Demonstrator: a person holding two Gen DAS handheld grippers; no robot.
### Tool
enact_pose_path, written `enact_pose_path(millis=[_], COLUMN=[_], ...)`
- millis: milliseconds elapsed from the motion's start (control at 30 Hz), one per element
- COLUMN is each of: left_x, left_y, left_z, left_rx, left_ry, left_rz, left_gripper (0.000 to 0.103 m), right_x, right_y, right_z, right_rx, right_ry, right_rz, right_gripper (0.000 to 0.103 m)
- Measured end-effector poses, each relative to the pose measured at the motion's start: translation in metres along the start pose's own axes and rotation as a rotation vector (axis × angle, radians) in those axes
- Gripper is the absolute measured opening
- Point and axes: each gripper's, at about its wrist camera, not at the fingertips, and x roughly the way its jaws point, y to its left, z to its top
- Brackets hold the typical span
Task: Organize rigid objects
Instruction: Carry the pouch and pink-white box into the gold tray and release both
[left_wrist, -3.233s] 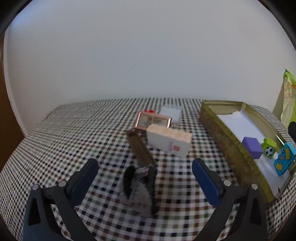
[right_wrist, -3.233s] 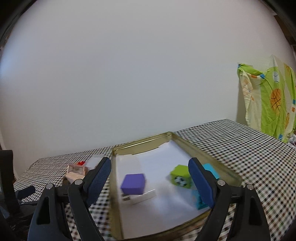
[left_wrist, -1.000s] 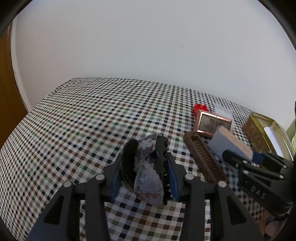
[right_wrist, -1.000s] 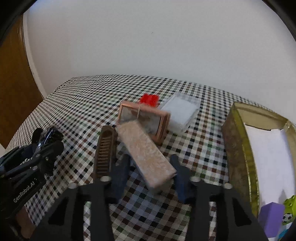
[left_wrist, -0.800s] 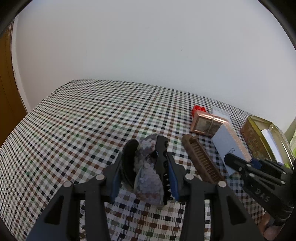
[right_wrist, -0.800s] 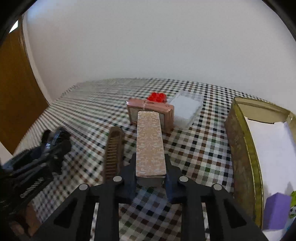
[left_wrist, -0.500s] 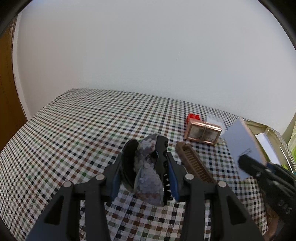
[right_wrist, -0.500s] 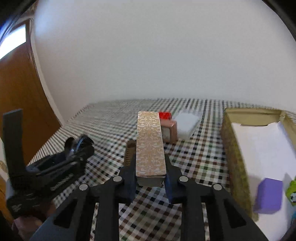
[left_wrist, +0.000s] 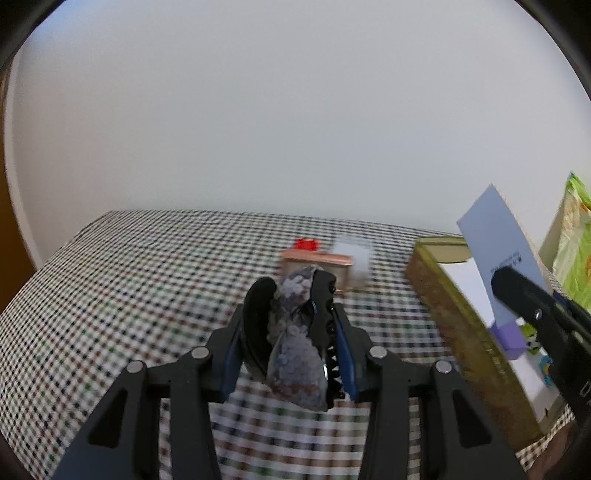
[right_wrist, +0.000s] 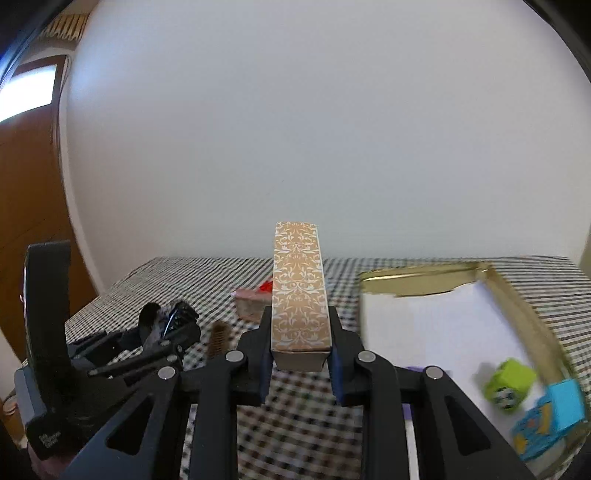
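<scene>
Patterned box (right_wrist: 300, 291), centre of the right-wrist frame, clamped at its near end by the right gripper (right_wrist: 299, 360), presumably for transfer into the gold tray (right_wrist: 524, 306) at right. Hair claw (left_wrist: 295, 339), centre of the left-wrist frame, pinched upright in the left gripper (left_wrist: 290, 356). Both grippers point slightly downward above the checked tablecloth (left_wrist: 129, 280).
</scene>
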Motion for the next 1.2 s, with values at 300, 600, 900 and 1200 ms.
enact_pose_path(millis=[300,600,900,1200], left_x=[0.0,0.008,0.009,0.02], left_y=[-0.058,-0.098,-0.142,-0.169], left_z=[0.01,0.018,0.016,0.013], left_rx=[0.07,0.139,0.187,0.244], left_ry=[-0.016,-0.019,-0.004,0.035], left_rz=[-0.05,-0.088,-0.111,-0.098], left_gripper=[0.043,0.043,0.043,0.043], right_x=[-0.032,-0.039,-0.046,-0.034], right_y=[-0.046,-0.084,-0.11,-0.136], right_z=[0.013,0.017,0.016,0.012], right_rx=[0.041,0.059,0.091,0.098], right_ry=[-0.05,-0.031,0.005,0.069], right_rz=[-0.081,-0.156,-0.238,-0.274], right_gripper=[0.027,0.027,0.027,0.027])
